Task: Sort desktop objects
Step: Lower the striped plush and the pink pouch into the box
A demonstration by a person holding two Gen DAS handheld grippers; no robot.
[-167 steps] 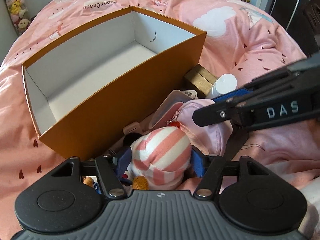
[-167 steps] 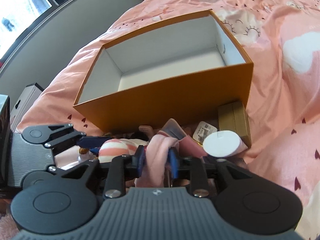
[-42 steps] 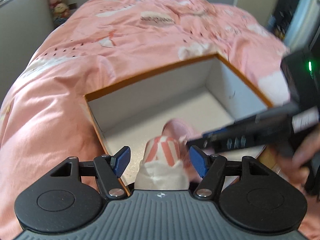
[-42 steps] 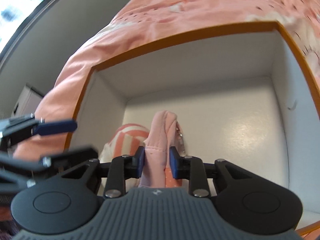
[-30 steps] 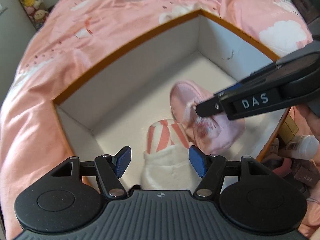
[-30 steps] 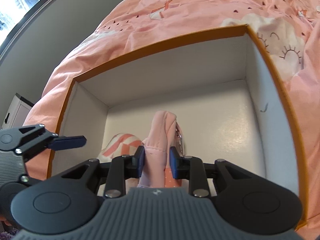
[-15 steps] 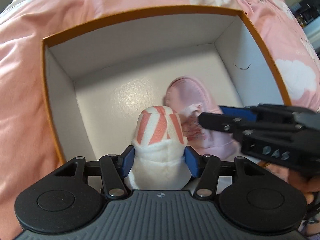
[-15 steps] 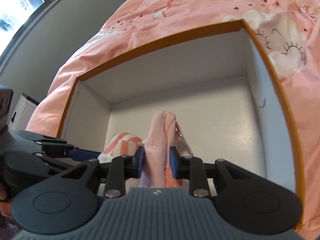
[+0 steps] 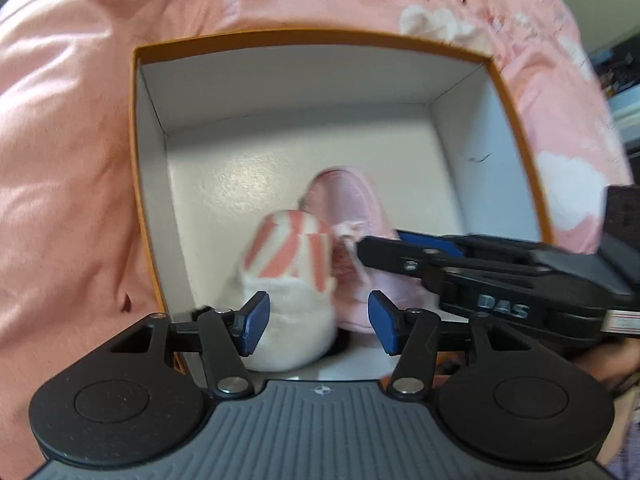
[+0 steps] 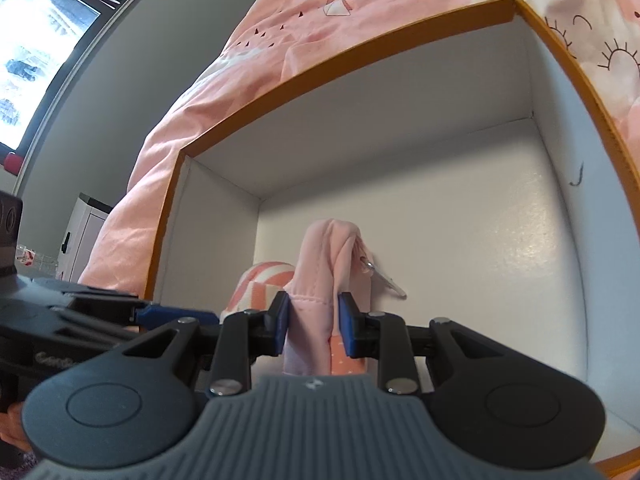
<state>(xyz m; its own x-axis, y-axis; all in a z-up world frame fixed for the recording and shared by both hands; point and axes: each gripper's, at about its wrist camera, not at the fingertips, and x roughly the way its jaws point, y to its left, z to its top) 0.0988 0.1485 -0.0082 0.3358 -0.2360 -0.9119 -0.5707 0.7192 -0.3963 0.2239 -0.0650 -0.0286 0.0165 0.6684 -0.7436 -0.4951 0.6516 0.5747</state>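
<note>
Drop-off into the box (image 9: 138, 184): the left gripper (image 9: 316, 322) stands apart, its striped plush (image 9: 288, 280) resting on the box floor, while the right gripper (image 10: 313, 322) clamps the pink pouch (image 10: 328, 264) and probably must release next.

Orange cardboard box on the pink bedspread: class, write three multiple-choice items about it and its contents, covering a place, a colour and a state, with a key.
1. Where does the striped plush toy lie?
A on the bedspread
B inside the orange cardboard box
C on a shelf

2. What colour are the box's inner walls?
A white
B black
C green

3. What is the right hand-held gripper doing?
A standing open, empty
B clamped on the pink fabric pouch
C clamped on the box rim

Key: B, it rests on the box floor; A, white inside; B, the pads squeeze the pouch.
</note>
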